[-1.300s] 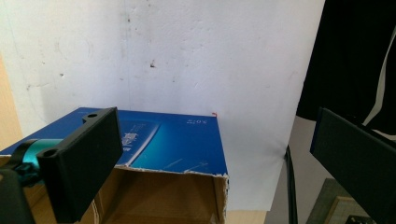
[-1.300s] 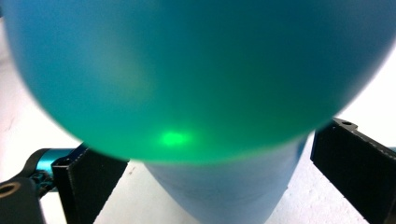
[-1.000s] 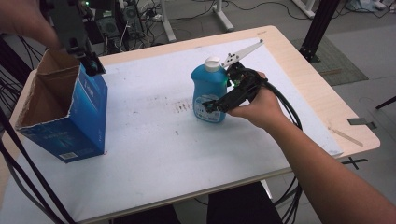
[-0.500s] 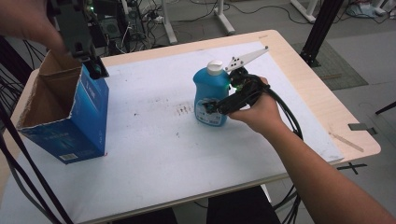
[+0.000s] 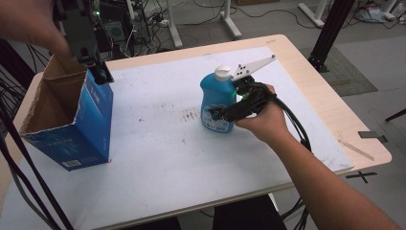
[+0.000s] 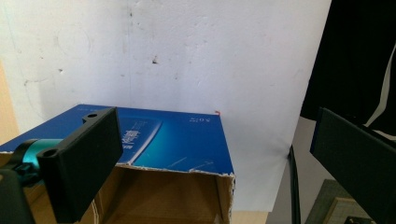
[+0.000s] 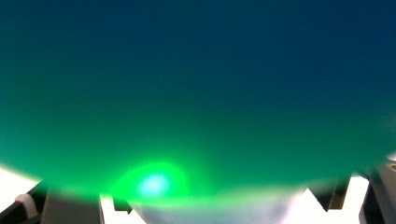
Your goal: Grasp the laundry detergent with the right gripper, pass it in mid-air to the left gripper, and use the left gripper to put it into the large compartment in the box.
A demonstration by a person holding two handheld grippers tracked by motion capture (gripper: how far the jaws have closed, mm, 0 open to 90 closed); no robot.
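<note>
I am closing my right gripper (image 5: 218, 115) around the blue bottle (image 5: 214, 103) between its jaws; squeezing squarely at mid-body should prevent tipping.

Soft, even light on the table (image 5: 158, 158) from above, shadows faint. The right gripper view is a blurred blue-green wash with a bright green glare spot low down; the left gripper view's near jaws look soft.

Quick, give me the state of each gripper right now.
Left gripper: open, fingers spread above the blue box, holding nothing.
Right gripper: its fingers have just been closing around the blue bottle; whether they grip it yet cannot be told.
</note>
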